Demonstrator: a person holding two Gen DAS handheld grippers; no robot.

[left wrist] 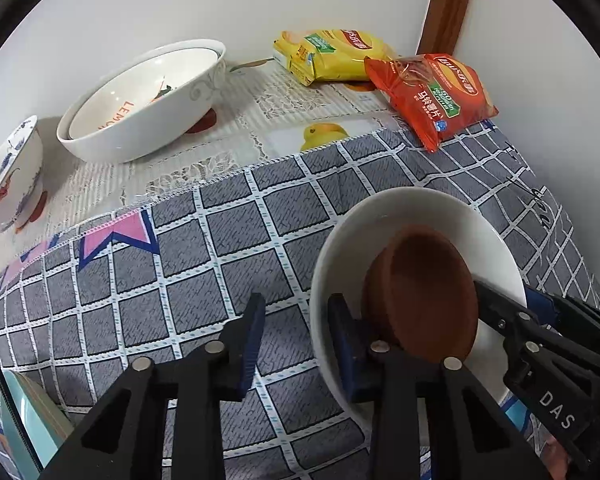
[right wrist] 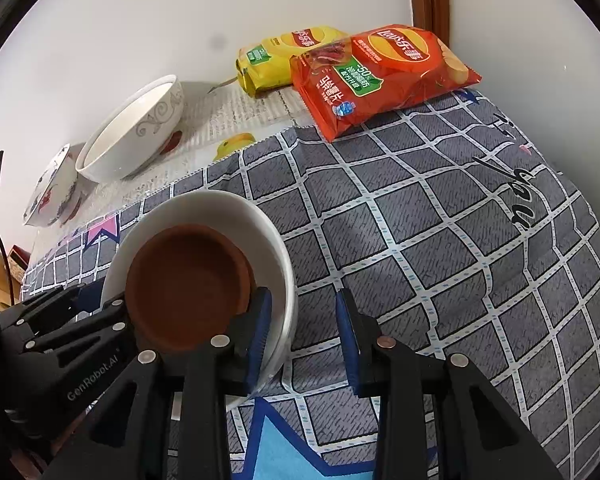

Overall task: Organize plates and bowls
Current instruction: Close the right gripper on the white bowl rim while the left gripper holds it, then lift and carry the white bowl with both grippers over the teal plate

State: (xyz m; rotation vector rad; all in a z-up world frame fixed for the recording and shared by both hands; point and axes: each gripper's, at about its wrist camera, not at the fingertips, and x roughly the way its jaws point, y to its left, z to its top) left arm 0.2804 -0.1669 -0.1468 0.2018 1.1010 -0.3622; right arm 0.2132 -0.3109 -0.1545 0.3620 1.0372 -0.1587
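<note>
A white bowl stands on the grey checked cloth with a brown dish lying tilted inside it. My left gripper is open astride the bowl's left rim, one finger inside and one outside. My right gripper is open astride the bowl's right rim; its left finger is inside next to the brown dish. At the back left stand nested white bowls and a painted bowl.
A yellow chip bag and a red chip bag lie at the back by the white wall and a wooden frame. A teal object sits at the left near edge. The cloth drops off at the right.
</note>
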